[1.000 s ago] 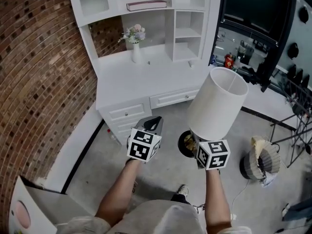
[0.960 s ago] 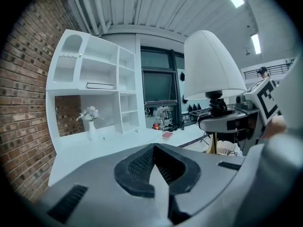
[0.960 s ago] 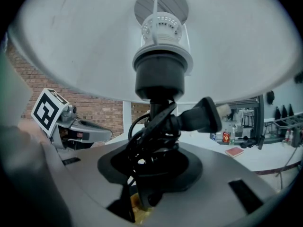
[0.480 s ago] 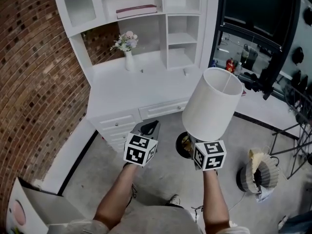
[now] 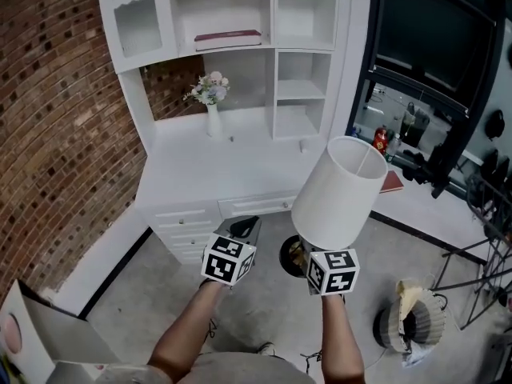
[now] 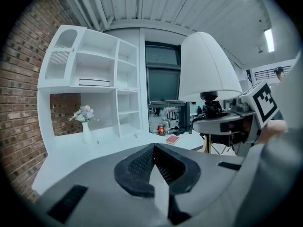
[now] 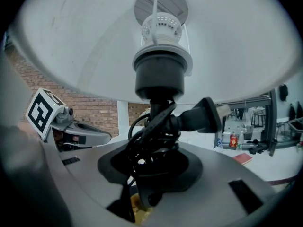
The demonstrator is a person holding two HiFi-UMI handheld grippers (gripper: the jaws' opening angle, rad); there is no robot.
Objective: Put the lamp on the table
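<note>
The lamp [image 5: 336, 194] is being held up in the air, tilted, in front of the white table [image 5: 192, 170]. Its black stem and cord are being squeezed by the right gripper [image 5: 309, 253]. The left gripper [image 5: 246, 226] is being held beside it, jaws together, with nothing in them.

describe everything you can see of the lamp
The lamp has a white tapered fabric-looking shade, a black socket and a dark round base. Its black cord is wound round the stem, plug sticking out. The right gripper clamps the stem, holding it tilted in the air over the floor, in front of the white desk, not on it.
</note>
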